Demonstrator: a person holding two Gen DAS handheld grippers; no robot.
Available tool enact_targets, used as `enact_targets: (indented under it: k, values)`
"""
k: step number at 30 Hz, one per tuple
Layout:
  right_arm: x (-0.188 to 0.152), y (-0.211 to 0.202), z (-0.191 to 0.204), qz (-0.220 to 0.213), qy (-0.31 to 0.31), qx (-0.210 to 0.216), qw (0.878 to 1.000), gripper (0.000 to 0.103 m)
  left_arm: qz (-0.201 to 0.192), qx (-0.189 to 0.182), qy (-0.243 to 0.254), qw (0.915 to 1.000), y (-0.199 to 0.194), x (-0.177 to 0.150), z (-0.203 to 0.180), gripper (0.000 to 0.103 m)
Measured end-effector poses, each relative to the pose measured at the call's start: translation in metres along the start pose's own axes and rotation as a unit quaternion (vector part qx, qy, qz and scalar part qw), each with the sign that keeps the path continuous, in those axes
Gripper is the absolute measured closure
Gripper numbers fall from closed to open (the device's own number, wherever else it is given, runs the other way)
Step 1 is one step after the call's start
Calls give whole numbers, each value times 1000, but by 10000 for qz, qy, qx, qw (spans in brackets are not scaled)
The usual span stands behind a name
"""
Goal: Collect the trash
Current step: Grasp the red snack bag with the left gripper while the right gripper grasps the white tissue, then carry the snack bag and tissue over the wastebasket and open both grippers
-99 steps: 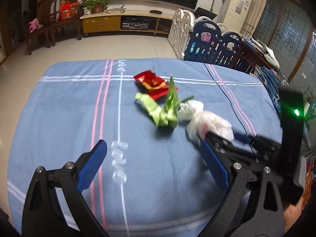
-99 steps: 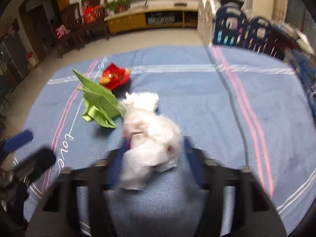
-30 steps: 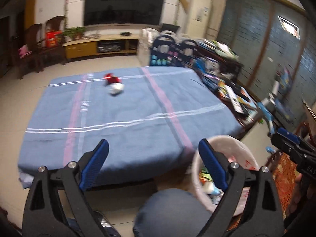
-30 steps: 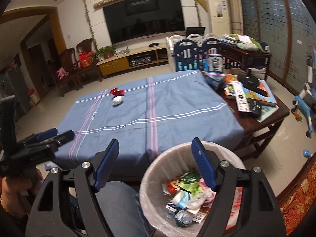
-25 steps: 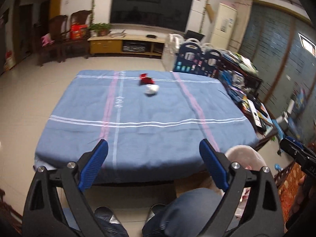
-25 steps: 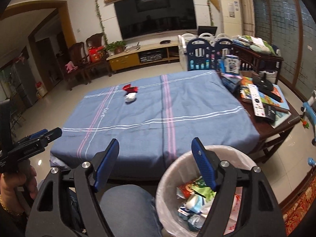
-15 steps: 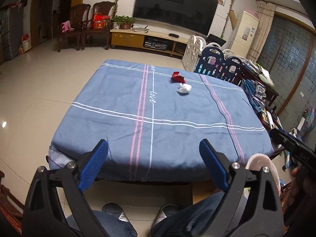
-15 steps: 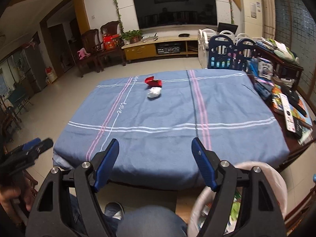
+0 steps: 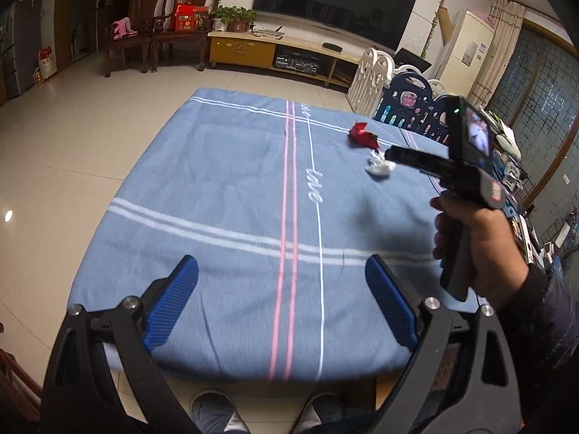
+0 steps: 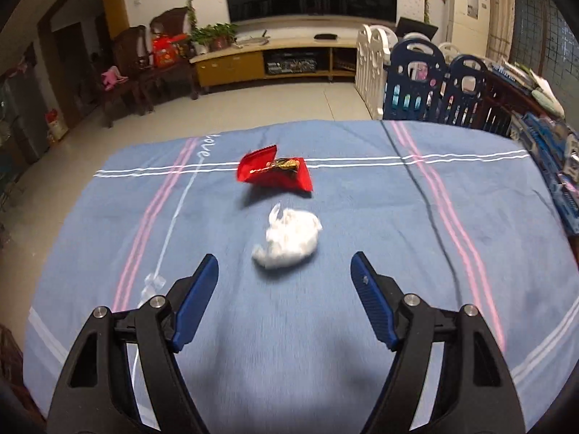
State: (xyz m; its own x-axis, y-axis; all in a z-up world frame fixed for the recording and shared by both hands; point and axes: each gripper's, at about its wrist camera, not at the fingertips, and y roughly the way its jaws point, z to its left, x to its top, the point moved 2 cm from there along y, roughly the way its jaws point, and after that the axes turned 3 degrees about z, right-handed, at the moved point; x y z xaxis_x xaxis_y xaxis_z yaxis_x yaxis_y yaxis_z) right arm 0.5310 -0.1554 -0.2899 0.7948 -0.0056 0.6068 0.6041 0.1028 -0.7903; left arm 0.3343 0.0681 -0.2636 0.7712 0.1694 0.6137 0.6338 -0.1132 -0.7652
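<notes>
Left wrist view: left hand-held gripper (image 9: 282,302) jaws spread wide, nothing between them, above the near edge of the counter (image 9: 224,195) with its blue striped cloth. Far side of the cloth: red wrapper (image 9: 363,136), with the crumpled white tissue (image 9: 378,167) just beside it on the near side. A hand (image 9: 477,242) at right grips the right hand-held gripper (image 9: 405,155), extended over the cloth toward the tissue. Two shoes visible on the floor below.

Right wrist view: right hand-held gripper (image 10: 284,280) jaws apart, empty. White tissue (image 10: 288,238) lies on the cloth just ahead of the fingertips, roughly centred between them, untouched. Red wrapper (image 10: 275,170) sits beyond it, close but apart. A dark cable (image 10: 430,213) crosses the cloth at right.
</notes>
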Motion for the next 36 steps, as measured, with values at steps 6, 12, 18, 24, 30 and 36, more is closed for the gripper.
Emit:
enact_targets:
  k: [6,12,18,24,30,36]
  values:
    - [7,54,-5,516,198,59,9985,80,29,-365,599,9975,71,81,-42,10]
    - [-4,-8,-49,-145,519,487,9974,83,326,-664,1505,9858,177,141,-109,10]
    - [-27,-53,-88,-201,704,611,9954,83,855,-465,2029,9743,273,170,-156,12]
    - [-50,-74,-100,-125,720,673,9951,83,1269,-507,2431,9603,307,172,-180,95]
    - [-65,-99,-98,-118,662,759,9948,83,905,-833,2267,9662,245,144,-167,98]
    - [-84,-159,-78,-281,413,953,9942,83,468,-757,1414,9859,117,89,-121,98]
